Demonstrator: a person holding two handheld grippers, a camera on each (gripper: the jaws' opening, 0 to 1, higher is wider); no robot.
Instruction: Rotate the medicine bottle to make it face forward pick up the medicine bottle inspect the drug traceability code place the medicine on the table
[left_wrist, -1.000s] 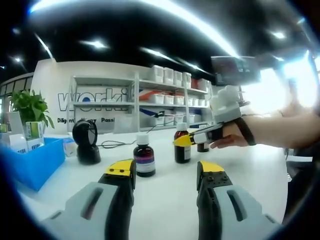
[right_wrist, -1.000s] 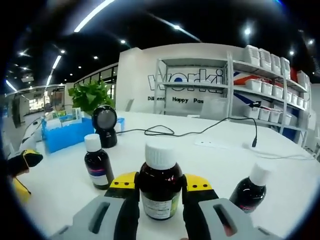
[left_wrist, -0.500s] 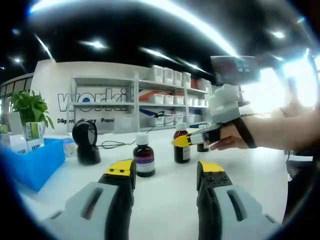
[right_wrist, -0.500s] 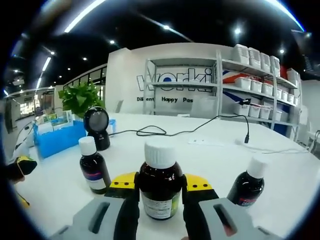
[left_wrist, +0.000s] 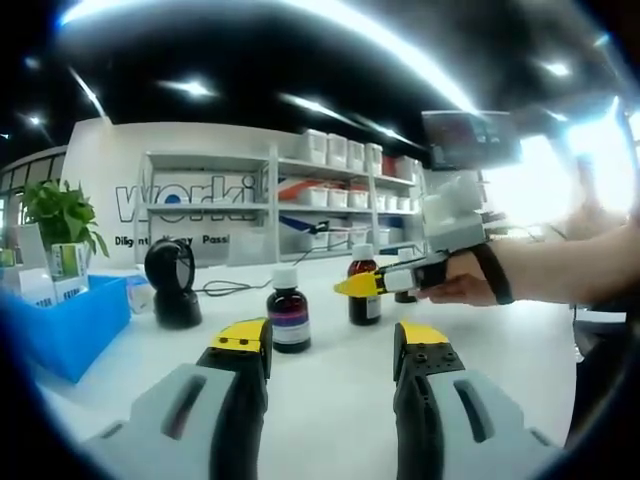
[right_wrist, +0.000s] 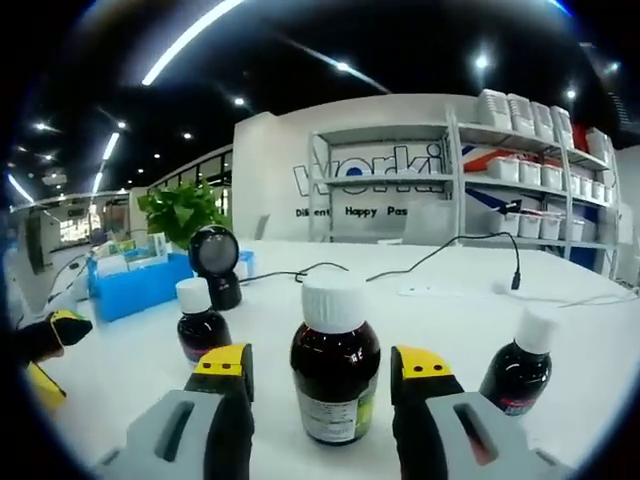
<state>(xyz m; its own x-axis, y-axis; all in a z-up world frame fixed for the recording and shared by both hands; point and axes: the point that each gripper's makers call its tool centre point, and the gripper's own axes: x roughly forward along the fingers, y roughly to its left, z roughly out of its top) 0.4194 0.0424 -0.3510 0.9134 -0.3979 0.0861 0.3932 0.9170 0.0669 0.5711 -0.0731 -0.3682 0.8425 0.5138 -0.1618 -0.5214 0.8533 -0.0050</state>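
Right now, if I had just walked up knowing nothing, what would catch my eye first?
Probably the brown medicine bottle with its white cap, standing on the white table between the right gripper's open yellow-tipped fingers. Two smaller dark bottles flank it, one to its left and one to its right. Behind, a black scanner stands beside a blue bin.

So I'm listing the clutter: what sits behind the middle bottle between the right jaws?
Behind the middle bottle lie a black cable on the white table and shelving. The strip of table directly behind it is covered.
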